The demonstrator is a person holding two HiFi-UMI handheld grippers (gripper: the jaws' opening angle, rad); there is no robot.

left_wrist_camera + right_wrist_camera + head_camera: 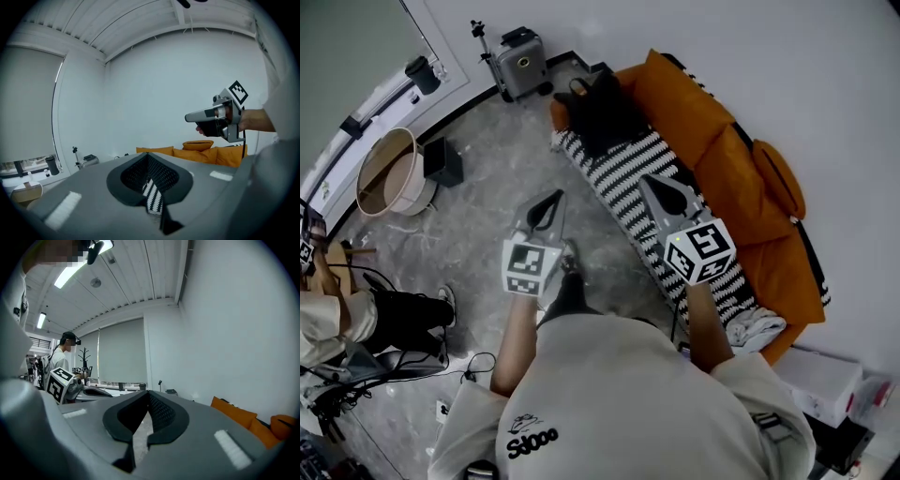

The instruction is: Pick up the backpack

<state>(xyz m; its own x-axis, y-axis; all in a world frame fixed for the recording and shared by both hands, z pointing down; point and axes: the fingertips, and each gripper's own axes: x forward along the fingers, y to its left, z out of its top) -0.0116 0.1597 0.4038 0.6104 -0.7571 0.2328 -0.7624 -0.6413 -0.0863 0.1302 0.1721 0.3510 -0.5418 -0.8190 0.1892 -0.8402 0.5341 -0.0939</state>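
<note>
The backpack [602, 112] lies black at the far end of the sofa [741, 169], at the head of the striped blanket [623, 183]. It is well ahead of both grippers and touches neither. Only my head view shows it; I cannot pick it out in either gripper view.

The left gripper [547, 204] hangs over the floor [487, 216] just beside the blanket's edge. The right gripper [664, 190] hangs over the blanket itself. Both point toward the backpack.

From the left gripper view I see that gripper's jaws pressed together on nothing, with a sliver of stripes in the gap below the tips. Off to its right this view gives me the right gripper in profile, held in a hand [255, 121], above the orange cushions.

The right gripper view shows its own jaws together too, with bare floor in the slit. To its left sits the left gripper's marker cube [58, 385]. Beyond that stands a person [60, 359] in a headset, whom the left gripper view does not show.

A suitcase [523, 64] stands by the wall ahead and left of the left gripper.
</note>
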